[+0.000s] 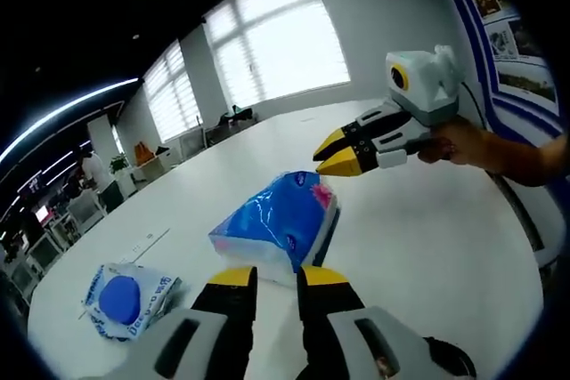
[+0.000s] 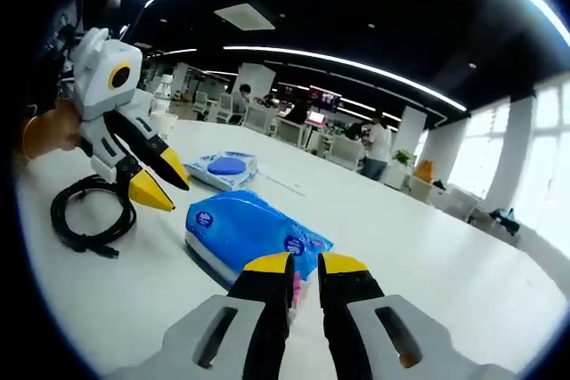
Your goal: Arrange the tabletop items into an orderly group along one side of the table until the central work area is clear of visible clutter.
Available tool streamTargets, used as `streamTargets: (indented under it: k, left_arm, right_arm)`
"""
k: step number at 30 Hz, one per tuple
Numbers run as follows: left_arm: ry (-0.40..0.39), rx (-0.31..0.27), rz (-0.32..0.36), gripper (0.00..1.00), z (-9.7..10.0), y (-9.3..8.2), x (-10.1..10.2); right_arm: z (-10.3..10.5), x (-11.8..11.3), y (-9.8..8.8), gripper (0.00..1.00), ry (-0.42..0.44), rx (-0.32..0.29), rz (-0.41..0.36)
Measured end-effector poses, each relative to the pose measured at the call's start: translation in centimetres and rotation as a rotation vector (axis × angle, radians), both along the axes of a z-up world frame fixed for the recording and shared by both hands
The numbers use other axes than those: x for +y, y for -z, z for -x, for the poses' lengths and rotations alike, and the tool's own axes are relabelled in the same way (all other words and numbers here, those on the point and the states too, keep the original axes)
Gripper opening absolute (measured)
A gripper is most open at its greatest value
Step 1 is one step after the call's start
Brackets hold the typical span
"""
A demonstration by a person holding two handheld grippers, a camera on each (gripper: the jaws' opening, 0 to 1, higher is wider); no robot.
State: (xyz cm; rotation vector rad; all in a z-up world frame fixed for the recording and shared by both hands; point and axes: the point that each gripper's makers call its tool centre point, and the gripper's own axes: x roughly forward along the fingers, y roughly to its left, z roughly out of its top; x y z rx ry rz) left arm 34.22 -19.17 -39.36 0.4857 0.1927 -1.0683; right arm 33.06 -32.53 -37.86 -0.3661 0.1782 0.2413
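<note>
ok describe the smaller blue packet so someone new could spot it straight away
Start at the long white table and find the big blue tissue pack lying in the middle. Past it sits the smaller packet, flat and squarish. Unlike the tissue pack and the black cable, it has a round blue lid on its white top.

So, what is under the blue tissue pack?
The blue tissue pack lies directly on the white table. Nothing shows beneath its visible edges; its own bulk covers the tabletop under its middle.
</note>
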Motion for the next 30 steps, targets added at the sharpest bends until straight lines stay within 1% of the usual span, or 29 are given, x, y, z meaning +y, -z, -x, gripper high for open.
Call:
streamTargets:
  k: [4,6,9,13,15,18,21,23,24,30]
  left_arm:
    - [-0.022,0.001,0.015,0.20,-0.3,-0.5,0.8]
    - [-0.040,0.003,0.011,0.24,-0.3,-0.4,1.2]
    - [-0.044,0.006,0.008,0.25,-0.2,-0.2,1.7]
    - [-0.059,0.015,0.008,0.27,-0.2,-0.1,2.4]
    - [-0.073,0.035,0.021,0.29,-0.2,-0.3,3.1]
    - [-0.091,0.027,0.032,0.30,-0.3,-0.6,4.0]
    - [-0.107,0.034,0.041,0.31,-0.6,-0.8,4.9]
    - [-0.107,0.047,0.058,0.32,-0.5,-0.9,5.2]
    - [-0.109,0.048,0.062,0.32,-0.5,-1.0,5.4]
    - [-0.132,0.034,0.084,0.34,-0.7,-1.7,6.7]
  right_arm:
    - [0.1,0.1,0.0,0.10,-0.002,0.002,0.003]
    - [0.1,0.3,-0.1,0.10,-0.008,0.003,-0.004]
    - [0.0,0.9,-0.3,0.10,-0.018,-0.006,-0.018]
    - [-0.2,1.9,-0.3,0.10,-0.036,-0.005,-0.018]
    - [-0.2,2.4,-0.3,0.11,-0.052,-0.003,-0.017]
    - [-0.2,3.0,-0.5,0.11,-0.073,-0.009,-0.037]
    - [-0.3,3.5,-0.5,0.12,-0.083,-0.007,-0.040]
    - [-0.4,4.1,-0.7,0.13,-0.107,-0.022,-0.051]
    - [-0.4,4.6,-1.0,0.13,-0.126,-0.040,-0.067]
    - [-0.6,5.8,-1.2,0.14,-0.153,-0.042,-0.082]
